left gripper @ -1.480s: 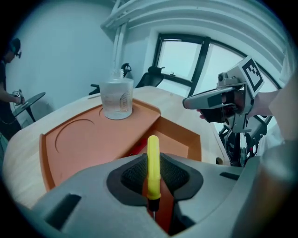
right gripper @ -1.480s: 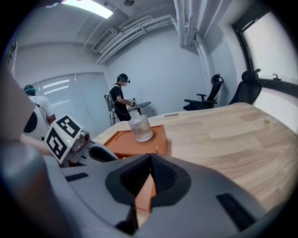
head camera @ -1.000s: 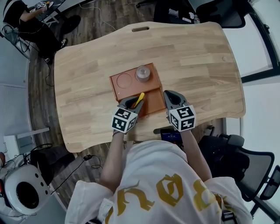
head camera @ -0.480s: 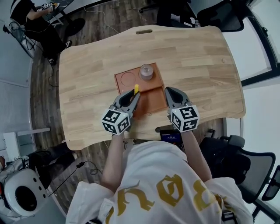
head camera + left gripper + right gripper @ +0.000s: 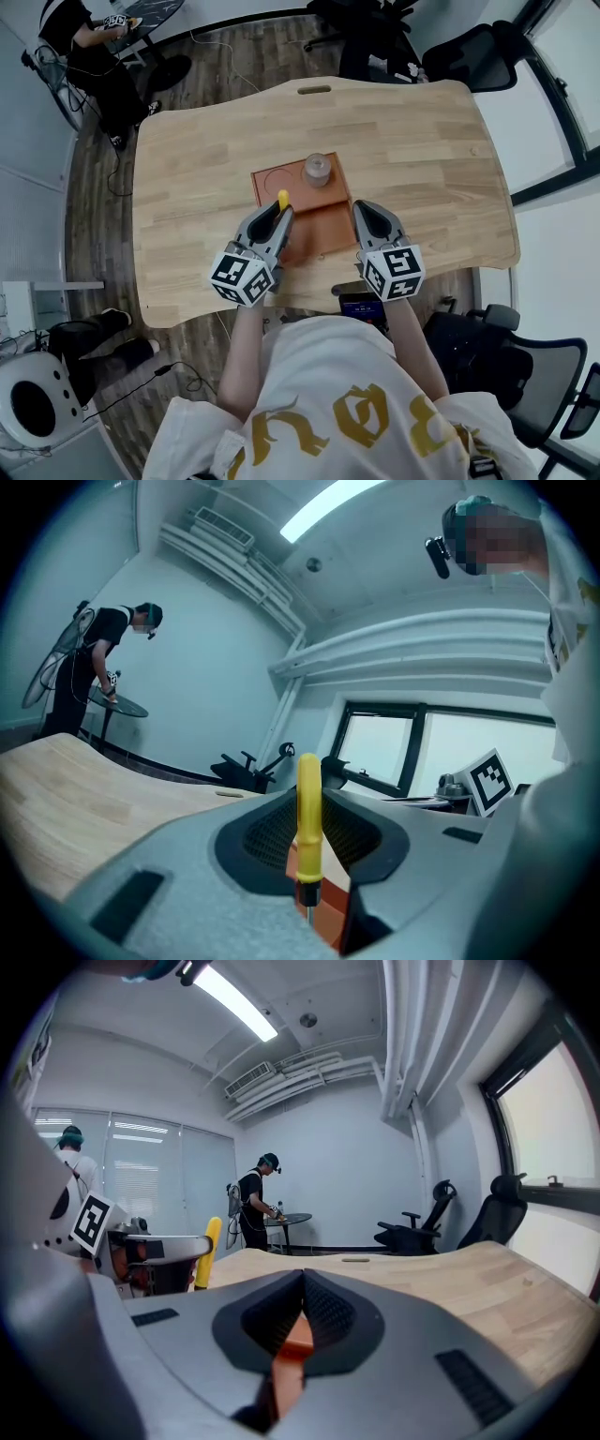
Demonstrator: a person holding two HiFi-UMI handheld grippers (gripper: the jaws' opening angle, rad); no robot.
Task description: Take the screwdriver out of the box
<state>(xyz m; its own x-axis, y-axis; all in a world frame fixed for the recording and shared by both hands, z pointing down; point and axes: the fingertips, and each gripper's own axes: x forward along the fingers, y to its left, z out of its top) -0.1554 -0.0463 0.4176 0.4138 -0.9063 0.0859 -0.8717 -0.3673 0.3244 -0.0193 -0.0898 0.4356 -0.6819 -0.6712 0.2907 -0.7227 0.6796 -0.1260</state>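
Note:
The screwdriver has a yellow handle and a thin metal shaft. My left gripper is shut on it above the front compartment of the brown box, and the handle stands upright between the pads. My right gripper hovers over the box's right edge with its jaws together and nothing between them. In the right gripper view only the orange box shows below the tips, and the screwdriver appears at the left.
A clear jar stands on the box's back right, next to a round recess. A dark phone-like device lies at the table's near edge. Office chairs stand around; a person works at far left.
Both grippers have risen off the box. The left one lifted the screwdriver out of the front compartment and turned it from slanted to upright.

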